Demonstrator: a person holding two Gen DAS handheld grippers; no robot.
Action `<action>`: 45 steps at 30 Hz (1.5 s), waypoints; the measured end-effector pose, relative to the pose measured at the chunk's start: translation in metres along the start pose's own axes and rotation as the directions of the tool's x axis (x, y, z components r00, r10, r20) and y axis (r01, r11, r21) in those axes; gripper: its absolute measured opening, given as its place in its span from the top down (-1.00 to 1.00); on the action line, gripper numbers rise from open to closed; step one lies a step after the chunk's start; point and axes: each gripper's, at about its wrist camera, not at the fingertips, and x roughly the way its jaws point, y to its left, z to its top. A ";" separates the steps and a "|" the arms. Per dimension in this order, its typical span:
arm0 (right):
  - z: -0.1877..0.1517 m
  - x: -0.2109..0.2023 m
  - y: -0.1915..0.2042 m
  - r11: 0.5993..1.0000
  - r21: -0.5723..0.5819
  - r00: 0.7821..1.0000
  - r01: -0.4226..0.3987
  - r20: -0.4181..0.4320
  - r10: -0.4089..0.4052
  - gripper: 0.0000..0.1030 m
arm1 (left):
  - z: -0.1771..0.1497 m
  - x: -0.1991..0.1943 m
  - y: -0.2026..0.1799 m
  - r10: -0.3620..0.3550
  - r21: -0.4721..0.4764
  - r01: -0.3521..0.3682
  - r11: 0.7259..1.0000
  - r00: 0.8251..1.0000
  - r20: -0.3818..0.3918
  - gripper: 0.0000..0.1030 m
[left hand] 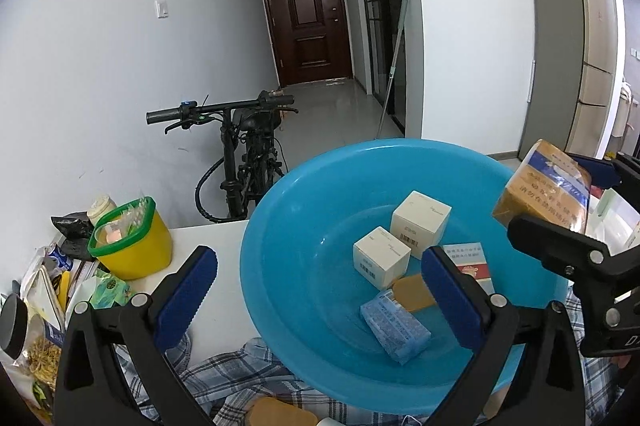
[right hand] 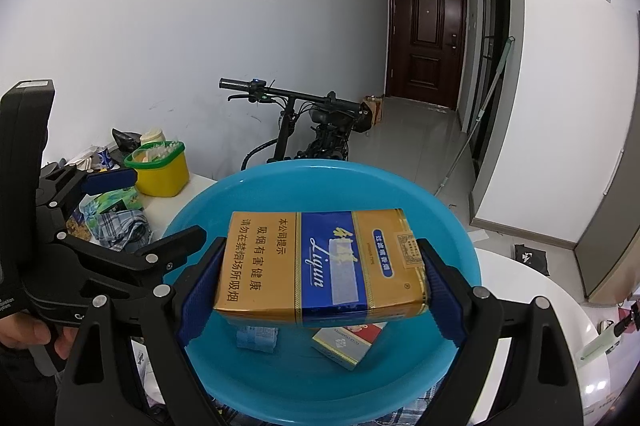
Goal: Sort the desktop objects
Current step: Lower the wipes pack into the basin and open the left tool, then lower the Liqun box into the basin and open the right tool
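Note:
A blue plastic basin [left hand: 304, 226] stands on the white table and also shows in the right wrist view [right hand: 360, 186]. It holds two white boxes [left hand: 420, 222], a blue packet [left hand: 394, 330], a tan piece [left hand: 412, 292] and a red-and-white cigarette pack [right hand: 346, 340]. My right gripper [right hand: 320, 282] is shut on a gold-and-blue cigarette pack [right hand: 320, 262], held above the basin; the pack also shows in the left wrist view [left hand: 544, 186]. My left gripper [left hand: 320, 290] is open and empty at the basin's near rim.
A yellow bin with a green rim [left hand: 132, 238] stands at the left on the table, with snack bags [left hand: 44, 306] beside it. A checked cloth [left hand: 224, 374] lies under the basin. A bicycle [left hand: 244, 154] stands behind the table.

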 end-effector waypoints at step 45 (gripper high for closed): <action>0.001 0.004 0.007 0.999 -0.027 1.000 0.019 -0.024 -0.019 -0.99 | 0.003 -0.005 0.020 -0.055 -0.120 0.054 0.991 0.998 -0.008 -1.00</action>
